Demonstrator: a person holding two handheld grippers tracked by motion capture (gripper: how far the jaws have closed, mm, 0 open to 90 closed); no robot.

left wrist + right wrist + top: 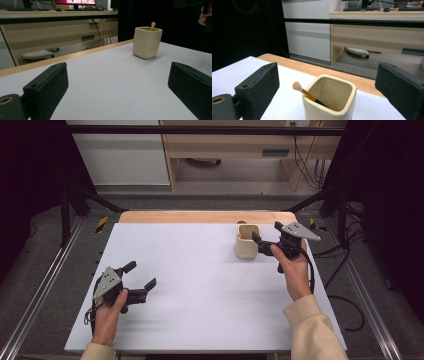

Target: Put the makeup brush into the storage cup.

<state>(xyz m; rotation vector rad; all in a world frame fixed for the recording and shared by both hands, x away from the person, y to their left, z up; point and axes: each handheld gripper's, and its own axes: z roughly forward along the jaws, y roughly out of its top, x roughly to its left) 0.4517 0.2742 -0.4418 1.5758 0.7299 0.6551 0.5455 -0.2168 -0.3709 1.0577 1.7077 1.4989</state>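
Note:
A cream square cup [247, 241] stands upright at the back right of the white table top [200, 285]. A small brush [305, 93] with a pale tip leans inside it, its tip rising over the rim. My right gripper [266, 233] is open just right of the cup, jaws pointing at it and holding nothing. In the right gripper view, the cup [329, 100] sits low between the spread jaws, close in front. My left gripper [140, 275] is open and empty near the front left. In the left gripper view, the cup [146, 42] stands far off.
The wooden table edge [200, 216] runs along the back. Beyond it are a pale desk [240, 145] and hanging cables [310, 160]. Black frame bars [70, 200] stand at both sides. Cables [345, 305] lie on the floor at the right.

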